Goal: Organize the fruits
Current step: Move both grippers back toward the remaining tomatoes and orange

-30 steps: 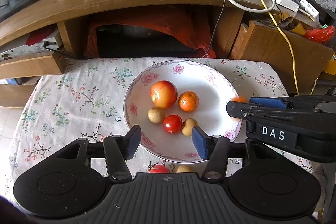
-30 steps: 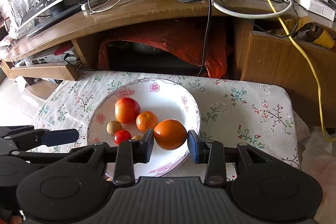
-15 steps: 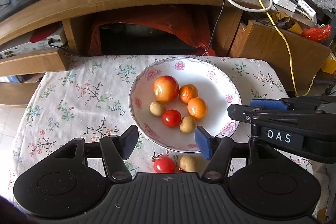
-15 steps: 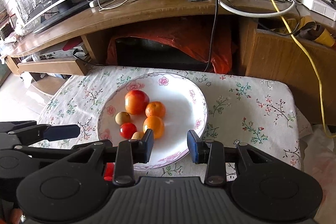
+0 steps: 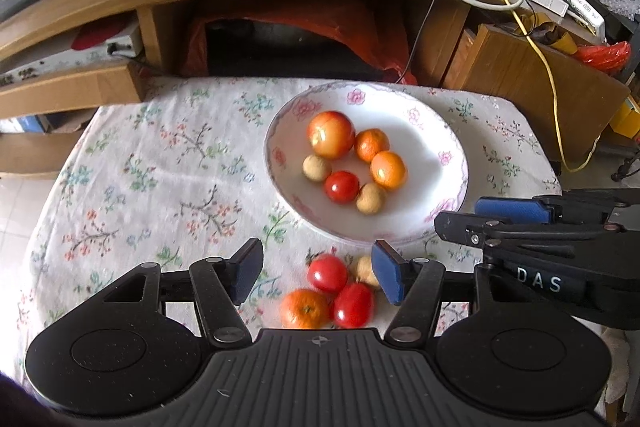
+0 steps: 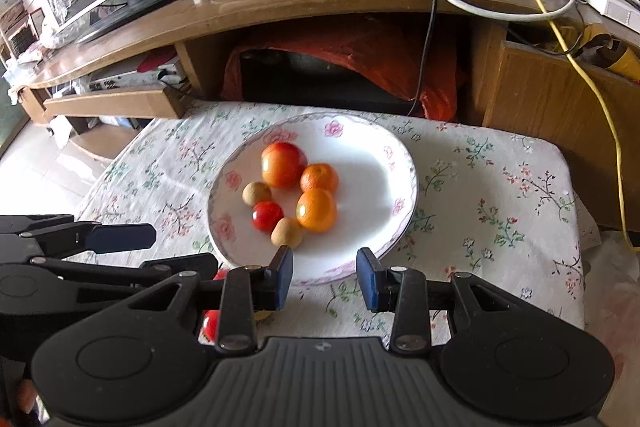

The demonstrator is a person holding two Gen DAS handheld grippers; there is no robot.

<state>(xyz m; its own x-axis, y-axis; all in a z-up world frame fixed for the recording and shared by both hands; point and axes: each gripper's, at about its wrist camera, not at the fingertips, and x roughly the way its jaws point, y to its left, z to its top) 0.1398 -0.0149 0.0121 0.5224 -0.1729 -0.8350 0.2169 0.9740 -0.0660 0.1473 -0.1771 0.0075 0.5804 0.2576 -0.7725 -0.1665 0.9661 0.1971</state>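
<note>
We are seeing a white plate [image 5: 448, 131] with a pink flower rim sitting toward the far edge of the flowered tablecloth [image 5: 160, 163]. Six fruits are resting in it, bunched together: a large red-yellow apple [image 5: 331, 139] farthest back, a mandarin [image 5: 372, 145] touching its right side, a bigger orange [image 5: 388, 170] just in front of that, a red tomato [image 5: 341, 186], and two small tan fruits, one [image 5: 316, 167] left of the tomato, one [image 5: 371, 198] right of it. Four more are lying on the cloth by the plate's near rim: a mandarin [image 5: 305, 308], two red tomatoes [image 5: 328, 272] [image 5: 354, 304] and a tan fruit [image 5: 366, 269].
</note>
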